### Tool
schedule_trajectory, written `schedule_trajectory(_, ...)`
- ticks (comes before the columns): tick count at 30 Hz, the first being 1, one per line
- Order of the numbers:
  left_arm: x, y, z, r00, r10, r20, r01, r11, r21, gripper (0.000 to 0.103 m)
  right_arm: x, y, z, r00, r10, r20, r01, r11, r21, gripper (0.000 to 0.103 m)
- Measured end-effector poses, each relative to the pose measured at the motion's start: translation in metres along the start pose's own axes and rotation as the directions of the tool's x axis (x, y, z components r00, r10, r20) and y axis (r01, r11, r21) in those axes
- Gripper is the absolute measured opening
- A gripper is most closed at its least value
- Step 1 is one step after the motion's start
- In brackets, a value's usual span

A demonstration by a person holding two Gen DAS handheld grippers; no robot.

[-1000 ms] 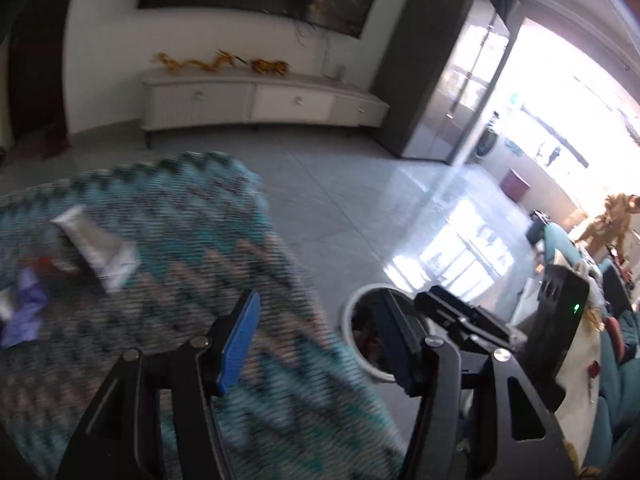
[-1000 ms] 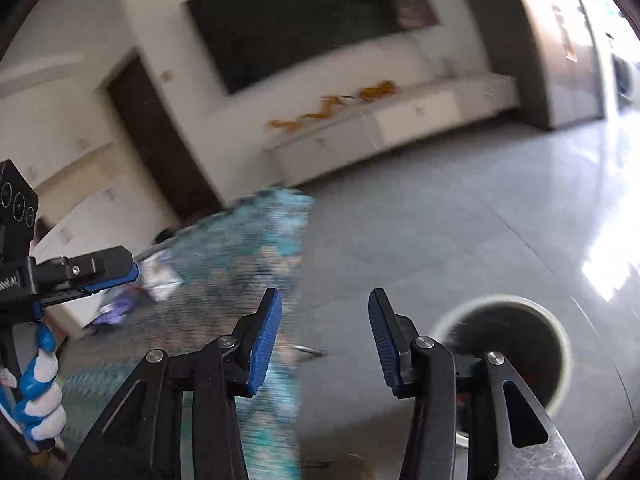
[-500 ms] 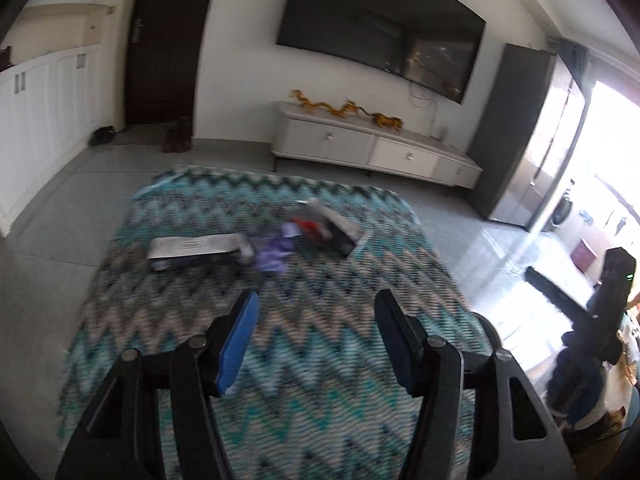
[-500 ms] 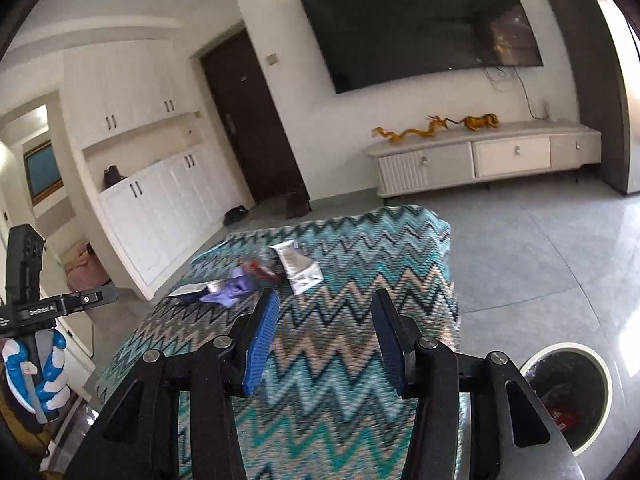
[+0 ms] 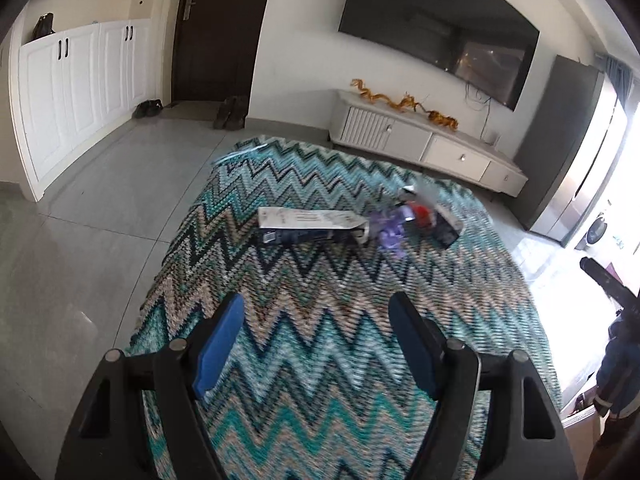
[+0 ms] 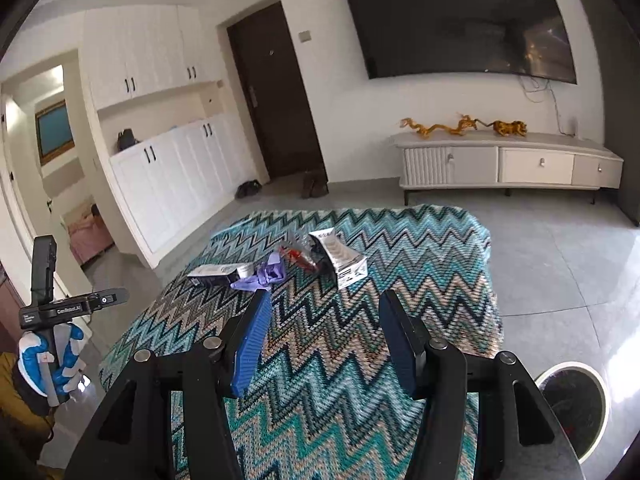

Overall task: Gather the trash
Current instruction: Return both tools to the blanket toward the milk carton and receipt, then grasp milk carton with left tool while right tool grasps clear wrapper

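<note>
On a teal zigzag cloth [image 5: 320, 360] lies a small pile of trash: a long white and dark box [image 5: 312, 226], a crumpled purple piece [image 5: 390, 232], a red wrapper [image 5: 420, 214] and a second white box [image 5: 448, 224]. My left gripper [image 5: 316, 340] hovers short of the pile, its jaws opening with nothing between them. The right wrist view shows the same long box [image 6: 218, 274], purple piece [image 6: 266, 276], red wrapper [image 6: 300, 258] and white box [image 6: 340, 258]. My right gripper [image 6: 324, 340] is also short of them, jaws opening and empty.
A white-rimmed trash bin [image 6: 576, 408] stands on the grey tile floor at the lower right. A gloved hand [image 6: 48, 360] holds the other gripper at the left. A low TV cabinet [image 6: 508, 164], white cupboards [image 5: 72, 92] and a dark door [image 5: 216, 28] line the walls.
Both views have swung away from the floor and the bin toward the trash pile on the cloth. Both pairs of jaws stand wider apart than before.
</note>
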State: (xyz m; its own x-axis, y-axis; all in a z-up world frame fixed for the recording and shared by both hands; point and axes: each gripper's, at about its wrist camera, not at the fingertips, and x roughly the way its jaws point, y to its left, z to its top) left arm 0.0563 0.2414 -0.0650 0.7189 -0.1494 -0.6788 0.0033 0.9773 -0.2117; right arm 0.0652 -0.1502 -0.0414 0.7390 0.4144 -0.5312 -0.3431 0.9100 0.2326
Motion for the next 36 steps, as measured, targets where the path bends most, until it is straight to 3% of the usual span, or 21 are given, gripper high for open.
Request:
schedule_trajectory(8,0.052,0.018,0.029,0.999,0.009,-0.05,-0.004,0.995,0.1,0.077,0.073,0.008,0.013,0.995,0.027,-0.096,-0.029,0.999,-0.02,0.055)
schedule_trajectory(13,0.091,0.009,0.052,0.997,0.016,-0.069,0.001,0.97,0.244,0.078,0.117,0.018,0.025,0.989,0.039,-0.144,-0.048,0.997,-0.06,0.055)
schedule_trajectory(17,0.121,-0.01,0.066,0.996,0.027,-0.083,0.007,0.923,0.386,0.078,0.146,0.024,0.033,0.985,0.045,-0.167,-0.06,0.995,-0.082,0.055)
schedule_trajectory(23,0.161,-0.028,0.066,0.99,0.075,-0.119,0.005,0.827,0.561,0.078,0.192,0.033,0.037,0.975,0.059,-0.212,-0.084,0.991,-0.109,0.055)
schedule_trajectory(26,0.177,-0.026,0.067,0.986,0.096,-0.137,0.004,0.806,0.592,0.078,0.212,0.037,0.039,0.969,0.077,-0.234,-0.106,0.988,-0.116,0.055)
schedule_trajectory(31,0.199,-0.019,0.07,0.979,0.107,-0.175,0.019,0.802,0.597,0.078,0.242,0.045,0.042,0.965,0.07,-0.253,-0.11,0.983,-0.149,0.055)
schedule_trajectory(36,0.215,-0.016,0.071,0.969,0.088,-0.229,0.06,0.819,0.57,0.076,0.259,0.046,0.044,0.966,0.063,-0.249,-0.104,0.982,-0.158,0.05)
